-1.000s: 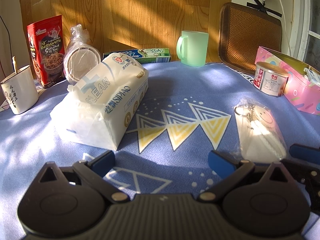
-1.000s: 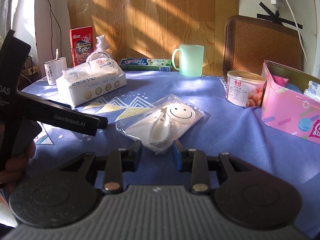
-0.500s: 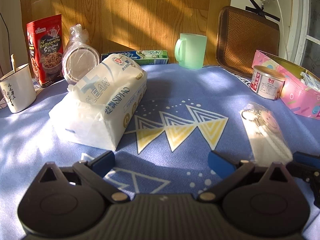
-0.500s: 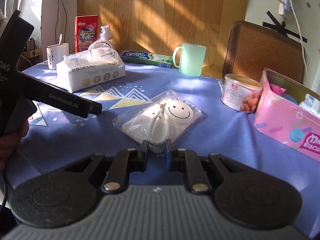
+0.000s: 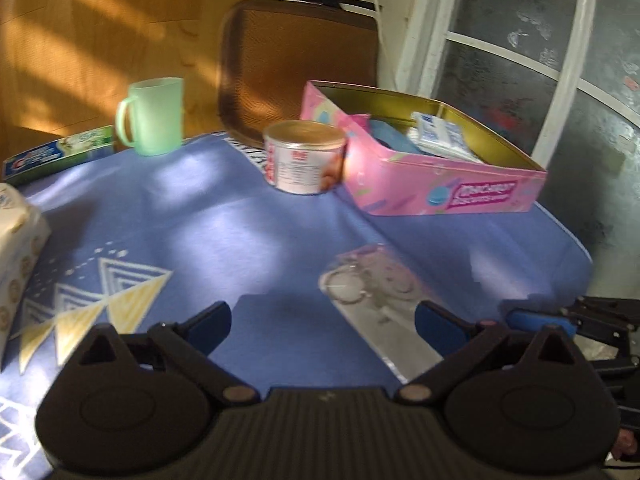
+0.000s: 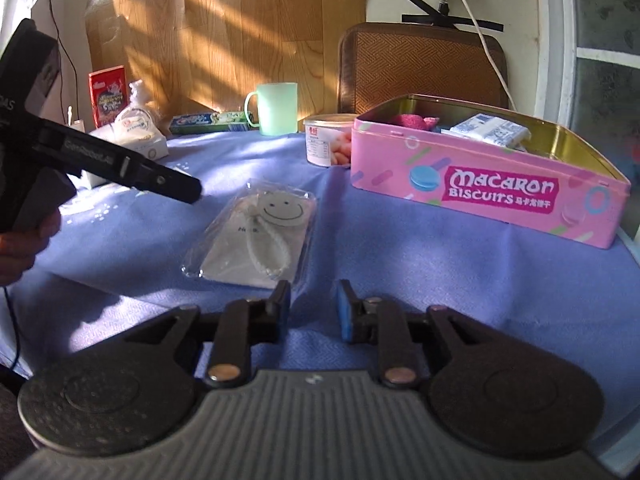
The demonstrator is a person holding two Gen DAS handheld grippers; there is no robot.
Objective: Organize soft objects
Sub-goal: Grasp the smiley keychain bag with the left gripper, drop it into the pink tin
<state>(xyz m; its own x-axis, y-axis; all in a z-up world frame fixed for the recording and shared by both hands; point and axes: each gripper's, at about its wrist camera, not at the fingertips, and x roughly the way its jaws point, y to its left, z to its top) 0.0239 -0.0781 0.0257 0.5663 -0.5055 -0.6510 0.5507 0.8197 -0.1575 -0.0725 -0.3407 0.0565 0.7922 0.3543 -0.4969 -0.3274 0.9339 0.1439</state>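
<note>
A clear bag with a white smiley-face keychain (image 6: 260,236) lies flat on the blue cloth. My right gripper (image 6: 314,308) hovers just behind the bag's near corner, its jaws opening with nothing between them. In the left wrist view the same bag (image 5: 372,300) is blurred, ahead of my left gripper (image 5: 324,320) and toward its right finger. That gripper is wide open and empty. The right wrist view shows it from the side as a black tool (image 6: 120,164) held by a hand (image 6: 24,240). A pink biscuit tin (image 6: 480,188) stands open at the right with soft packs inside.
A round can (image 5: 304,160) sits beside the pink tin (image 5: 440,192). A green mug (image 5: 154,116) and a toothpaste box (image 5: 56,152) stand at the back. A big tissue pack (image 6: 136,136) lies at the left. A chair back (image 6: 420,68) rises behind the table.
The right gripper shut on the bag's near edge half a second ago and has now let go. Both views have swung right toward the pink tin, and the bag lies turned, nearer the tin.
</note>
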